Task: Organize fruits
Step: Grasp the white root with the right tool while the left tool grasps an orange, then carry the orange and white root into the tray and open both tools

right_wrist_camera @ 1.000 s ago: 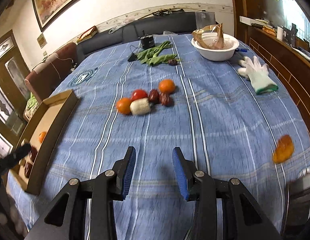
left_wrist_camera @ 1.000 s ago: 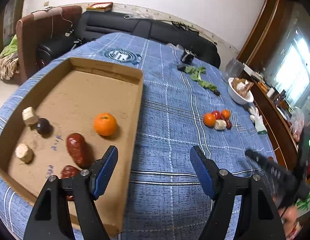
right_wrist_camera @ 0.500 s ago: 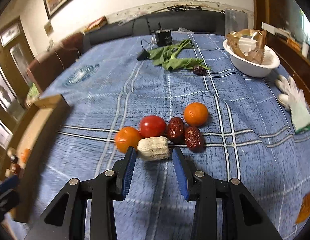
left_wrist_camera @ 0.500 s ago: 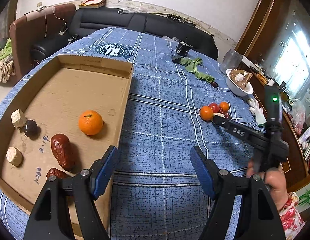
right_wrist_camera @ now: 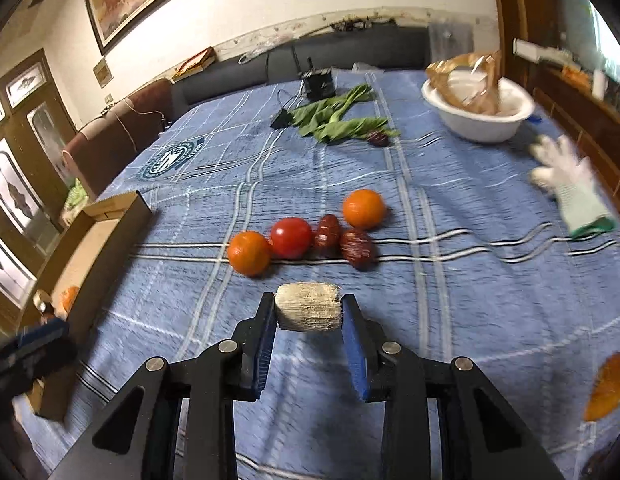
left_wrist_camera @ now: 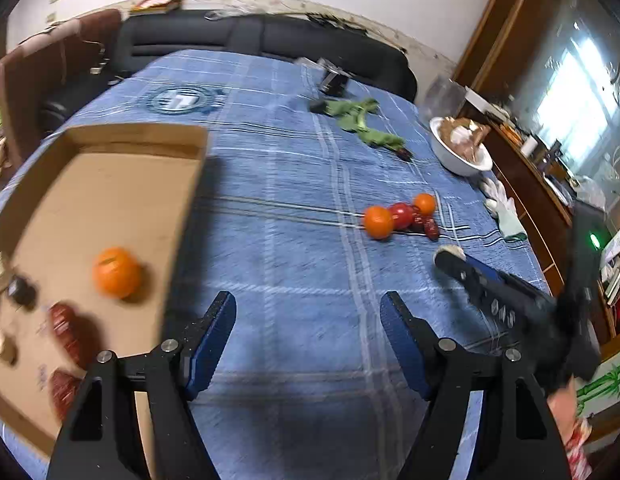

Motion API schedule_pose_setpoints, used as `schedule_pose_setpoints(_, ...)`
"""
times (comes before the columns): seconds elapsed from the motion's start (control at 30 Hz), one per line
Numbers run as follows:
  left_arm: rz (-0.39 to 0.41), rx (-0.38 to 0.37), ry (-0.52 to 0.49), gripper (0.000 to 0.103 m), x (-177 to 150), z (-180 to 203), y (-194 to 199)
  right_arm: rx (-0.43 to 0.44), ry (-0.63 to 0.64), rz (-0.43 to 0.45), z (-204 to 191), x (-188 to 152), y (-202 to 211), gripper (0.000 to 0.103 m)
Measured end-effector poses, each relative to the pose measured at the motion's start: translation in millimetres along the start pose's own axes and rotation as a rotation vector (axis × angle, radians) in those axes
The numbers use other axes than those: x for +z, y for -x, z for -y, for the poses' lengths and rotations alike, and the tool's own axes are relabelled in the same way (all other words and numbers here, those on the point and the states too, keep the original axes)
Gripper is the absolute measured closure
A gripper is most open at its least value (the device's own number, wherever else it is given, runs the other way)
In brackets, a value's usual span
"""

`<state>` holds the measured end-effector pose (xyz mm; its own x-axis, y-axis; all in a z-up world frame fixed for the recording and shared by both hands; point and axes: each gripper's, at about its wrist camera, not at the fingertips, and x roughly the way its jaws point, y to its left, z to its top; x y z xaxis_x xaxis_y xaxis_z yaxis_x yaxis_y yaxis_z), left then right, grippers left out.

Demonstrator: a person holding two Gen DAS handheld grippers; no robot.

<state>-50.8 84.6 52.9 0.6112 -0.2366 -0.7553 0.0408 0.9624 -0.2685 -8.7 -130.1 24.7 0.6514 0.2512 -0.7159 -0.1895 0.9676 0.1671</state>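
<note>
My right gripper (right_wrist_camera: pixel 308 312) has a pale, ridged chunk (right_wrist_camera: pixel 307 306) between its fingertips; its jaws are closing and the pads touch both ends. Just beyond it on the blue cloth lie an orange (right_wrist_camera: pixel 249 253), a red tomato (right_wrist_camera: pixel 290 237), two dark red dates (right_wrist_camera: pixel 357 248) and a second orange (right_wrist_camera: pixel 364 208). My left gripper (left_wrist_camera: pixel 307 340) stands open over bare cloth, beside the right wall of the cardboard tray (left_wrist_camera: pixel 189 200). The tray holds an orange (left_wrist_camera: pixel 117 272), dates (left_wrist_camera: pixel 67 328) and small pale pieces at its left edge.
A white bowl (right_wrist_camera: pixel 478 116) with brown wrapping, green leaves (right_wrist_camera: pixel 338 120) and a small black device stand at the back. A white glove (right_wrist_camera: pixel 574 192) lies at the right, an orange peel (right_wrist_camera: pixel 608 384) near the front right. A dark sofa runs behind the table.
My right gripper moved in to the fruit group and closed around the pale chunk, which now sits apart from the other fruit. My left gripper shifted right, away from the tray's inside.
</note>
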Motion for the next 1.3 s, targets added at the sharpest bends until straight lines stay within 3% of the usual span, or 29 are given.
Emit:
schedule_pose_setpoints(0.1, -0.003, 0.007, -0.047, 0.03, 17.1, 19.4, -30.3, -0.03, -0.012, 0.02, 9.3, -2.4, 1.8, 0.068)
schedule_pose_setpoints(0.23, -0.01, 0.016, -0.089, 0.03, 31.9, 32.8, -66.4, -0.001, -0.054, 0.017, 22.2, -2.4, -0.4, 0.068)
schedule_pose_setpoints(0.5, -0.03, -0.064, -0.199, 0.03, 45.7, 59.6, -107.5, 0.05, -0.077, 0.011, 25.6, -2.3, -2.3, 0.067)
schedule_pose_setpoints(0.53, -0.032, -0.072, -0.211, 0.031, 45.5, 61.9, -110.5, 0.048, -0.077, 0.011, 24.8, -2.7, -2.6, 0.067)
schedule_pose_setpoints(0.6, -0.048, -0.09, -0.228, 0.045, 43.0, 64.5, -117.2, 0.047, -0.075, 0.007, 23.6, -3.2, -4.2, 0.067)
schedule_pose_setpoints(0.63, -0.039, -0.082, -0.237, 0.051, 41.5, 65.6, -117.4, 0.046, -0.072, 0.005, 22.6, -3.5, -5.1, 0.067)
schedule_pose_setpoints(0.67, -0.04, -0.09, -0.242, 0.065, 40.9, 66.6, -117.4, 0.044, -0.068, 0.003, 21.8, -3.3, -6.0, 0.067)
schedule_pose_setpoints(0.73, -0.044, -0.099, -0.247, 0.074, 39.6, 65.8, -117.7, 0.032, -0.054, 0.003, 18.6, -3.1, -7.3, 0.066)
schedule_pose_setpoints(0.87, -0.042, -0.141, -0.202, 0.075, 39.7, 57.5, -115.1, 0.014, -0.024, -0.002, 12.6, -4.1, -8.7, 0.068)
schedule_pose_setpoints(1.13, -0.016, -0.151, -0.163, 0.075, 40.7, 53.2, -105.9, 0.02, -0.041, 0.018, 13.8, -4.9, -4.4, 0.069)
schedule_pose_setpoints(1.3, 0.055, -0.131, -0.143, 0.075, 41.8, 43.6, -57.7, 0.017, 0.013, 0.064, 1.4, -6.9, 5.3, 0.069)
